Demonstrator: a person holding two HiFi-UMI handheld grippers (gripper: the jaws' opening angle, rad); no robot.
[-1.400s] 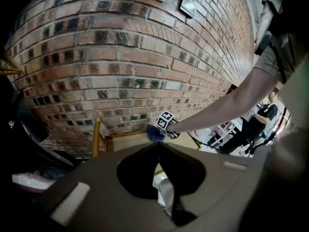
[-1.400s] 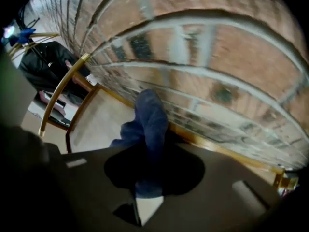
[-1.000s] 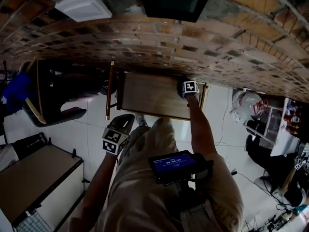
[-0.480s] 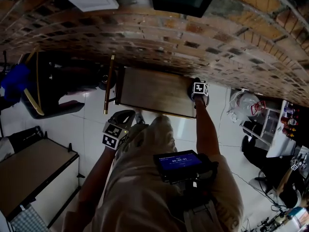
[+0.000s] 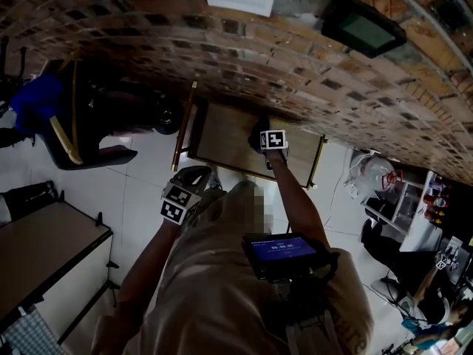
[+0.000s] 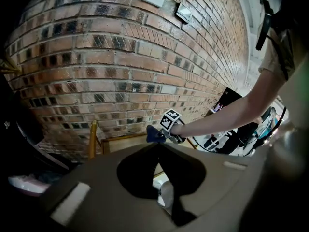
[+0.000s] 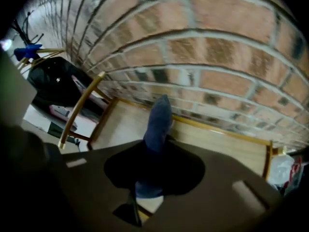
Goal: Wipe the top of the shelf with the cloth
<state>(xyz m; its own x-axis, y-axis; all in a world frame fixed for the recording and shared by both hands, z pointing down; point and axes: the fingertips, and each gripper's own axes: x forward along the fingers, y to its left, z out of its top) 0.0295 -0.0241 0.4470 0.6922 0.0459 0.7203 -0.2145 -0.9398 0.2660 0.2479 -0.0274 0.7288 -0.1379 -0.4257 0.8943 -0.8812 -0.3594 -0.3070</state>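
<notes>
Wiping entry, judged to be under way.

- Right gripper point(image 5: 264, 139): jaws pinched on the blue cloth point(image 7: 159, 117), which sticks out past the tips as a bunched tongue. The arm is stretched forward over the shelf top point(image 5: 225, 133), and the cloth appears to rest on the wood, though contact cannot be confirmed.
- Shelf top: pale wood inside a brass-coloured frame point(image 7: 79, 108), set against the brick wall point(image 5: 222, 50). Its long axis runs along the wall, from the person's left to right.
- Cloth position: right of the middle of the top, with its tip reaching toward the back edge by the wall. The longer bare stretch of wood lies to the gripper's left and a shorter one toward the right end.
- Left gripper point(image 5: 194, 177): jaws pressed together with nothing between them. It is held back by the person's body, short of the shelf's front edge and well apart from the cloth.

Relation for the coming move: the right arm is the nearer one and already carries the cloth. A stroke along the long axis toward the left end would likely cover most of the top.
</notes>
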